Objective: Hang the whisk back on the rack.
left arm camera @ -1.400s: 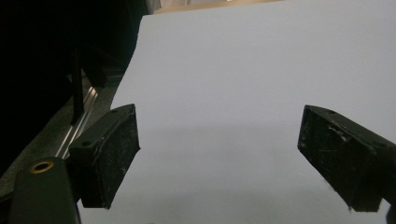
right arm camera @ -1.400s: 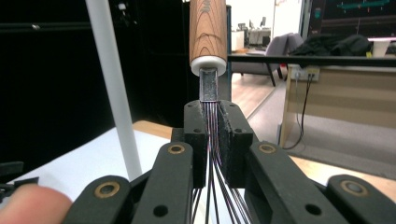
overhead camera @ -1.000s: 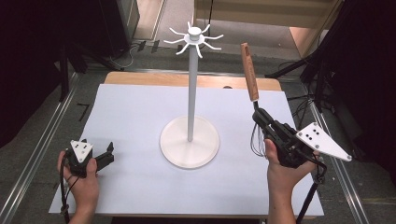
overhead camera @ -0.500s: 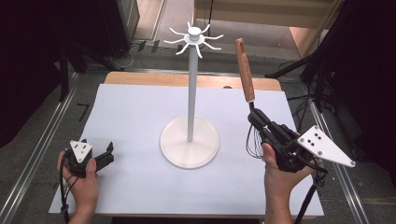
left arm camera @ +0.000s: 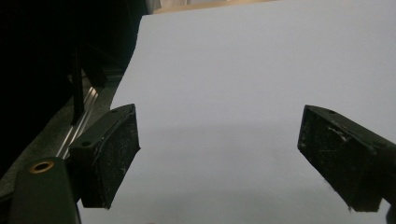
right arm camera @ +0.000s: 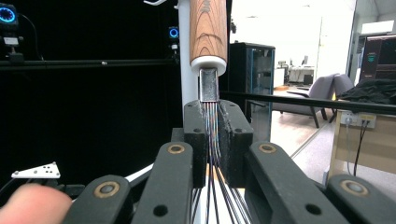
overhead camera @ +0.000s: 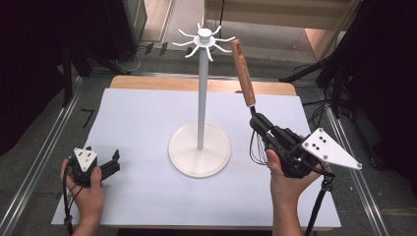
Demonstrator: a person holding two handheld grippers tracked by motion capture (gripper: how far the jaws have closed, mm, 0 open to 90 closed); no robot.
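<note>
The whisk [overhead camera: 244, 78] stands nearly upright in the air right of the stand [overhead camera: 200, 147], wooden handle up, its wires [right arm camera: 211, 140] pinched at the neck by the right gripper [overhead camera: 260, 123]. Held that way, the handle's top end sits close to the hooks [overhead camera: 204, 40] on the stand's crown, likely so it can be hung there. The left gripper [overhead camera: 114, 162] rests on the table [overhead camera: 137, 123] well apart, jaws spread and holding nothing, out of the way.
</note>
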